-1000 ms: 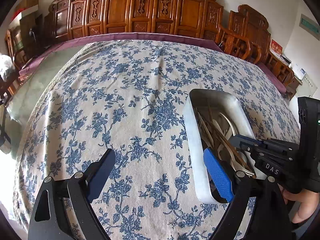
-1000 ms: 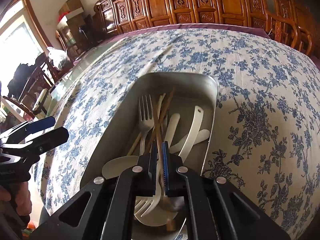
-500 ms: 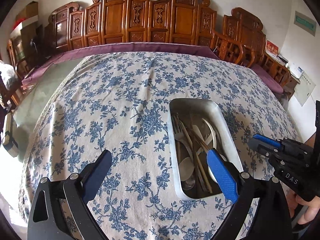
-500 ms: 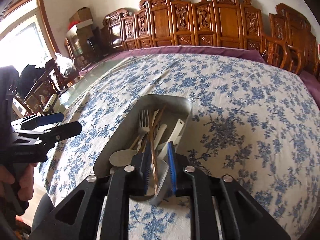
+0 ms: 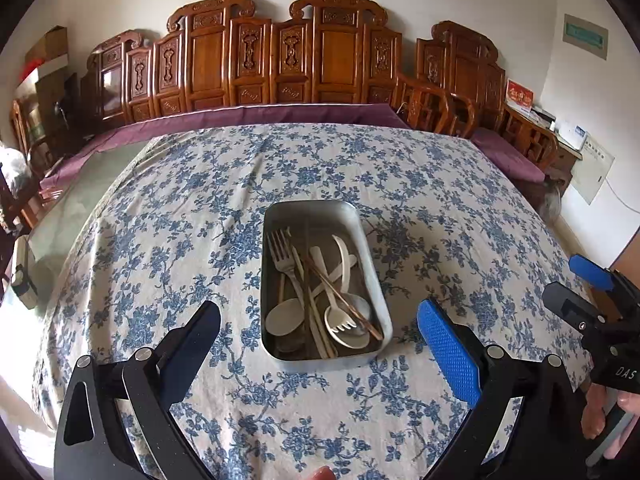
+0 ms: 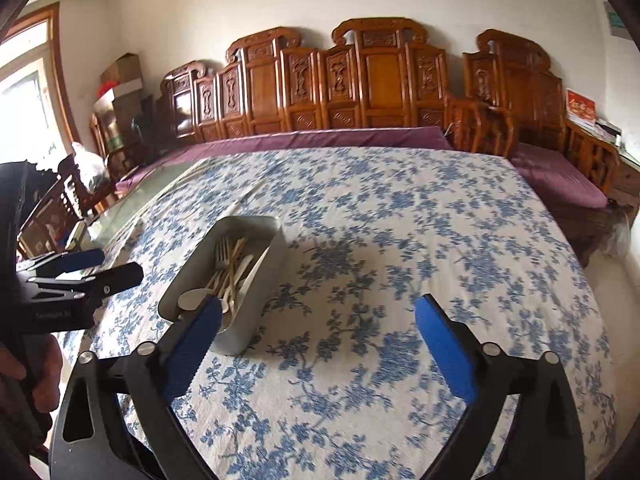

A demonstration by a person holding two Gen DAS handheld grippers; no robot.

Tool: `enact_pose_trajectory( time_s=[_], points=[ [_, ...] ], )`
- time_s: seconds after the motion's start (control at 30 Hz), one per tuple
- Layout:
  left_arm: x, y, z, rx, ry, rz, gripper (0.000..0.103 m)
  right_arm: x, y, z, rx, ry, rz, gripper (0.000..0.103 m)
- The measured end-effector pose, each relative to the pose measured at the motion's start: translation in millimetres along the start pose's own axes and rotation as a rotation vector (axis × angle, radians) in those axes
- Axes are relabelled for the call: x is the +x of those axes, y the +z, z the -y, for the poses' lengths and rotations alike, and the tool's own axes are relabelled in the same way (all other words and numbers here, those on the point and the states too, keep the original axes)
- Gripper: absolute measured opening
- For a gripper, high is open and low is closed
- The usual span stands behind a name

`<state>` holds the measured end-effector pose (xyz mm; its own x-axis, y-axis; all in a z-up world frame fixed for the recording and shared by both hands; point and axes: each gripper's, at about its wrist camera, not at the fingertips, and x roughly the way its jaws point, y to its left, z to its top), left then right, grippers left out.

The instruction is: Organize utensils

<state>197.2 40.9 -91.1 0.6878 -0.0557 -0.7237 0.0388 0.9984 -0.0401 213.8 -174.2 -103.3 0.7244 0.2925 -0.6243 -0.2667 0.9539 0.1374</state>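
A metal tray (image 5: 320, 360) sits on the blue-flowered tablecloth (image 5: 192, 220). Inside lie a metal fork (image 5: 280, 248), a white spoon (image 5: 285, 316), a white spork (image 5: 340, 322) and brown chopsticks (image 5: 344, 300). My left gripper (image 5: 318, 312) hovers short of the tray's near end, its jaws opening wide, with nothing held between them. My right gripper (image 6: 319, 304) hangs over bare cloth to the right of the tray (image 6: 240, 336), its jaws also opening and empty. Each gripper also shows in the other's view, the right gripper (image 5: 564, 278) and the left gripper (image 6: 120, 266).
Carved wooden chairs (image 5: 280, 60) with purple cushions (image 5: 240, 118) line the far side of the table. Bare glass tabletop (image 5: 72, 208) shows at the left past the cloth. A person's hand (image 5: 600, 412) holds the right gripper. Cardboard boxes (image 6: 120, 76) stand in the back left corner.
Both grippers drew back and rose away from the tray. The right gripper, shut on a chopstick inside the tray, spread wide and left it there. The left jaws widened slightly.
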Motion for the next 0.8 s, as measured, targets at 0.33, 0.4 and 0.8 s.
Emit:
enact_pose_trajectory(
  time_s=[0.33, 0.4, 0.8],
  points=[
    [-50, 4, 39, 0.05, 0.016, 0.09, 0.095, -56, 3, 27, 0.036, -0.063, 0.085, 0.1],
    [-63, 7, 43, 0.053, 0.015, 0.118, 0.095, -68, 7, 27, 0.03, -0.071, 0.114, 0.1],
    [-137, 28, 58, 0.03, 0.003, 0.271, 0.095, -131, 32, 4, -0.037, -0.079, 0.27, 0.1]
  ],
)
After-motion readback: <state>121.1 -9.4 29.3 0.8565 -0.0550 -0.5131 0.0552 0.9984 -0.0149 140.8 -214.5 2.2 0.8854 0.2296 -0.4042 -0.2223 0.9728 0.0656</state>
